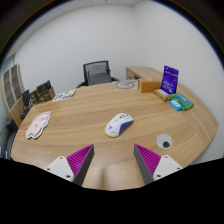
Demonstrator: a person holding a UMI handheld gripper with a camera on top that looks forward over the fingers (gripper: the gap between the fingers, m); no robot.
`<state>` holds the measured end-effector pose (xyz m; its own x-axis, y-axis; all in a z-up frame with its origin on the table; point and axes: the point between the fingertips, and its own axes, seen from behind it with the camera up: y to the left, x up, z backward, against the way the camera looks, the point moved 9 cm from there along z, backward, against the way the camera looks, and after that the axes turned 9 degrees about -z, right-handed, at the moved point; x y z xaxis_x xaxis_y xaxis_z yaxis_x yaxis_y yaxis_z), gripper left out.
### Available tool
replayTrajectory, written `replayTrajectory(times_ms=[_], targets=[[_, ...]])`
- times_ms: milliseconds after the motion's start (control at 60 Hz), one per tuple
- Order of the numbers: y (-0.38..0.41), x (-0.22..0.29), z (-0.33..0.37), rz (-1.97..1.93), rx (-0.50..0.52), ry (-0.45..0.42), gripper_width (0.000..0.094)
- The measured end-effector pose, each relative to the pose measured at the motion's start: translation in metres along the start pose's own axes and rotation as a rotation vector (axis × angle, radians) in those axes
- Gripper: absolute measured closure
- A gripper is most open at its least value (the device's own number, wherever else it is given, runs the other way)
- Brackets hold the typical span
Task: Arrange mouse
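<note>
— What sort of place?
— Looks like an office, maybe a meeting room.
— Why?
— Big round wooden bench in the middle. Black office chair pushed up at the far side. Plain white walls all round.
— Anything else?
— Purple sign standing on the bench, with small boxes beside it. Shelf with books by the wall. Computer mouse on the bench too.

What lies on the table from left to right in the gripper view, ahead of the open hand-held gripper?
White glove → mouse → small white disc → teal box.
</note>
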<state>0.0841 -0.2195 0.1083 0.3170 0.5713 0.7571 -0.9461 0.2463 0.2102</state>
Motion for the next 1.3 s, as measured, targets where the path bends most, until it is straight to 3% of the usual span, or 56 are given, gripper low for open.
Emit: replayTrajectory(times_ms=[617,717,783,950,1100,1300], targets=[[0.012,0.076,-0.18,0.143,0.121,0.017,0.0116],[0.018,0.081,-0.195,0.183,0.141,0.021,0.0204],[0.014,0.08,-0.201,0.208,0.112,0.029,0.0373],[0.014,0.077,-0.202,0.193,0.098,-0.006,0.0444],[0.022,0.078,-0.198,0.145,0.063,0.039,0.0536],[0.144,0.081,-0.165,0.113,0.168,0.013,0.0535]])
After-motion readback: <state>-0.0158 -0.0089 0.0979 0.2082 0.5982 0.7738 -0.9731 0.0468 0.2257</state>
